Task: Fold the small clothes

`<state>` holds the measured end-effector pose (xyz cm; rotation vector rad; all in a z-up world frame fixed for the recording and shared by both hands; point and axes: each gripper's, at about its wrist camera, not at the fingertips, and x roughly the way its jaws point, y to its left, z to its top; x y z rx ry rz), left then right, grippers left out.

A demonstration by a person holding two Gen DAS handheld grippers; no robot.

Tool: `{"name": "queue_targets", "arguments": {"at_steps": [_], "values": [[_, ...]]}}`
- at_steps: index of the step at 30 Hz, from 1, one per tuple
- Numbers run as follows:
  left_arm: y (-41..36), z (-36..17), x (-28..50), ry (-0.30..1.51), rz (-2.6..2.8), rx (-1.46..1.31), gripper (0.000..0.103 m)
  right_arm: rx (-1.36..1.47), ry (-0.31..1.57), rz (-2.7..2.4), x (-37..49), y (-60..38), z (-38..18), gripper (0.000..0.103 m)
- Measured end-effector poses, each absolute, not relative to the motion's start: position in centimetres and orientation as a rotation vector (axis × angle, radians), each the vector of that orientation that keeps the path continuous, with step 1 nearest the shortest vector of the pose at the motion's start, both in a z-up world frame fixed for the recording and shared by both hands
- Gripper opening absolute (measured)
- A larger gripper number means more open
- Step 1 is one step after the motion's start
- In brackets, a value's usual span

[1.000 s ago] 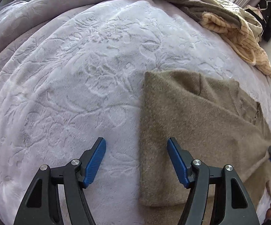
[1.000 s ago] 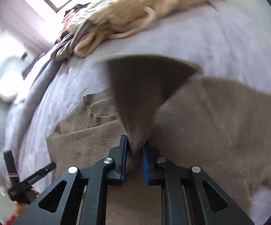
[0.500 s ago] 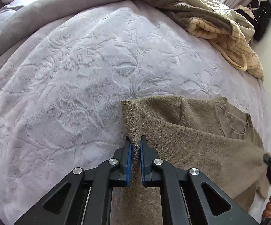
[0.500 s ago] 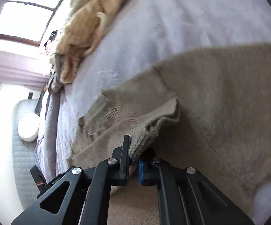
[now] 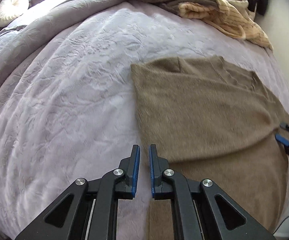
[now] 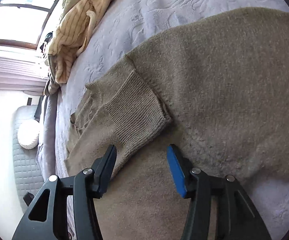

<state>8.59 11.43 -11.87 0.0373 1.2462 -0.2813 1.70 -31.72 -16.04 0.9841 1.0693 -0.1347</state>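
Observation:
A tan knit sweater (image 5: 204, 108) lies flat on the lilac bedspread (image 5: 74, 92), with a sleeve folded across its body. My left gripper (image 5: 144, 150) is nearly shut and holds nothing, just over the sweater's left edge. My right gripper (image 6: 141, 150) is open and empty, just above the sweater (image 6: 224, 92). The ribbed cuff (image 6: 138, 112) of the folded sleeve lies flat between and ahead of its fingers. The right gripper also shows in the left wrist view (image 5: 288, 138) at the sweater's right edge.
A heap of cream striped and grey clothes (image 5: 214, 10) lies at the far side of the bed, also in the right wrist view (image 6: 74, 30). A round white cushion (image 5: 10, 10) sits at the far left. A window (image 6: 14, 20) is beyond the bed.
My right gripper opened and let the sleeve cuff drop flat onto the sweater. My left gripper closed at the sweater's left edge, then pulled back a little with nothing in it.

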Motion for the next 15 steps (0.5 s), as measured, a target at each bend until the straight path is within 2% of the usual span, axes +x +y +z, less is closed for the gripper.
{"name": "queue_targets", "arguments": {"at_steps": [4,10,11,12,13,15], "values": [[9.3,-13.2,5.4,1.271,-0.344,0.105,0.009,0.989,1.068,-0.127,2.6,-31.1,-16.1,0.057],[8.7,-14.3,8.0,1.22,-0.206,0.075,0.009,1.037,1.058,-0.135,3.1,-31.6,-16.8,0.056],[8.8,-14.4,8.3,1.216,-0.191,0.072,0.009,1.046,1.062,-0.146,3.4,-31.7,-16.9,0.053],[9.0,-14.3,8.3,1.212,-0.189,0.062,0.009,1.057,1.06,-0.154,3.5,-31.6,-16.8,0.021],[9.3,-14.2,8.2,1.204,-0.19,0.057,0.009,1.063,1.058,-0.151,3.5,-31.6,-16.6,0.007],[9.5,-14.1,7.8,1.186,-0.182,0.086,0.009,1.042,1.044,-0.151,3.3,-31.5,-16.1,0.007]]}}
